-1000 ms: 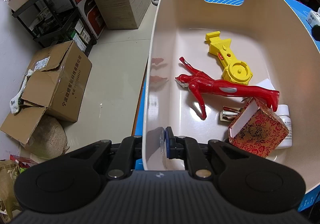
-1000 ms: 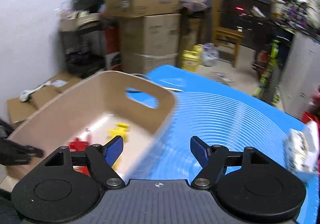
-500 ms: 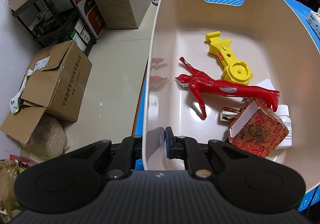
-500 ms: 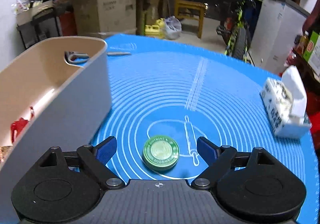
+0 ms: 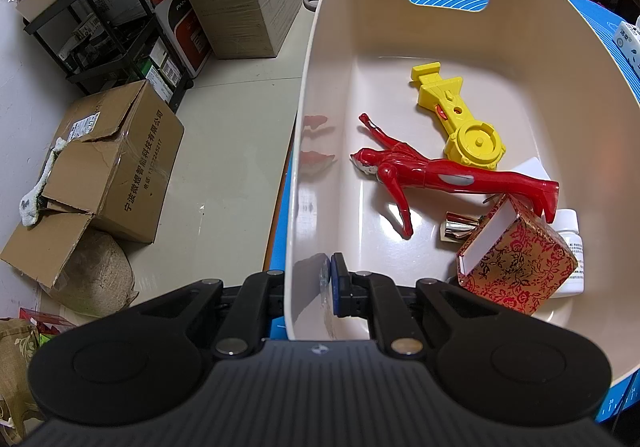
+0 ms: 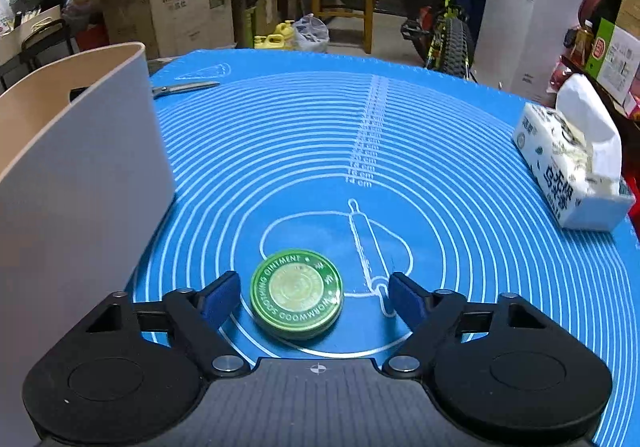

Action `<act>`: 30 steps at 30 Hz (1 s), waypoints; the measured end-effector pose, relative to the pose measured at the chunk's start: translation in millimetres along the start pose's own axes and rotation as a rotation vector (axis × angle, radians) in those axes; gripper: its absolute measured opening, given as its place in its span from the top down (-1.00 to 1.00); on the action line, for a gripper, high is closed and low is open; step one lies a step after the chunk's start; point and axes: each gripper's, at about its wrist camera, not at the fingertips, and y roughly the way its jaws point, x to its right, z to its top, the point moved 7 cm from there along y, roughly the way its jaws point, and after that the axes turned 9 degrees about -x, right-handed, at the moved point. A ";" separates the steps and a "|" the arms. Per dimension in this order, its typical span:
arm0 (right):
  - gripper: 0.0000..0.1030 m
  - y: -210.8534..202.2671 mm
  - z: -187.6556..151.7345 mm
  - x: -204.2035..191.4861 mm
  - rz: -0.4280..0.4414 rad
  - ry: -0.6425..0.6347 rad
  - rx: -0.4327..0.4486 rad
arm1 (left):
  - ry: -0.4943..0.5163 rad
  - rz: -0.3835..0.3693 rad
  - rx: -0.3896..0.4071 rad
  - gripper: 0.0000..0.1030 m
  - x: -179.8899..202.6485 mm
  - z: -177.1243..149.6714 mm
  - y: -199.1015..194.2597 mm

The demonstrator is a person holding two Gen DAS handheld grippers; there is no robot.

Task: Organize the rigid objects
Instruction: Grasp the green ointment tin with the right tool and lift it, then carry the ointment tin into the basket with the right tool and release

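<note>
left wrist view first: the left claw point(image 5: 308, 287) is clamped on the near wall of the cream bin point(image 5: 360, 27), one finger outside and the blue pad point(image 5: 340, 289) pressed against the inside. the bin sits at the edge of the worktop on the blue mat point(image 5: 600, 19), with bare floor off to its left. inside the bin there's a red ultraman figure point(image 5: 436, 177) lying flat across the middle, a yellow toy launcher point(image 5: 460, 119) just beyond it, a red and gold patterned box point(image 5: 516, 267) in the near right corner, a white pill bottle point(image 5: 570, 247) tucked right behind that box, and a small shiny metallic thing point(image 5: 458, 227) between the figure's leg and the box, can't tell what it is. a white card point(image 5: 528, 169) pokes out from under the figure's legs. on the floor there's a torn cardboard box point(image 5: 116, 163)

right wrist view: the right claw point(image 6: 316, 297) is spread wide apart, hovering low over the mat point(image 6: 460, 175), and the green ointment tin point(image 6: 297, 294) lies flat on the mat right between the two blue fingertips point(image 6: 218, 297), closer to the left one, not touching either as far as i can see. the outer wall of the bin point(image 6: 80, 175) stands just to the left of the tin. scissors point(image 6: 184, 88) lie on the far side of the mat near the bin's corner, and a tissue pack point(image 6: 572, 167) sits way over at the right edge
</note>
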 end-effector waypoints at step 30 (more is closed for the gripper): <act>-0.05 -58.1 4.8 6.0 -0.043 -0.010 0.167 | -0.001 0.000 -0.001 0.73 -0.9 -0.2 0.0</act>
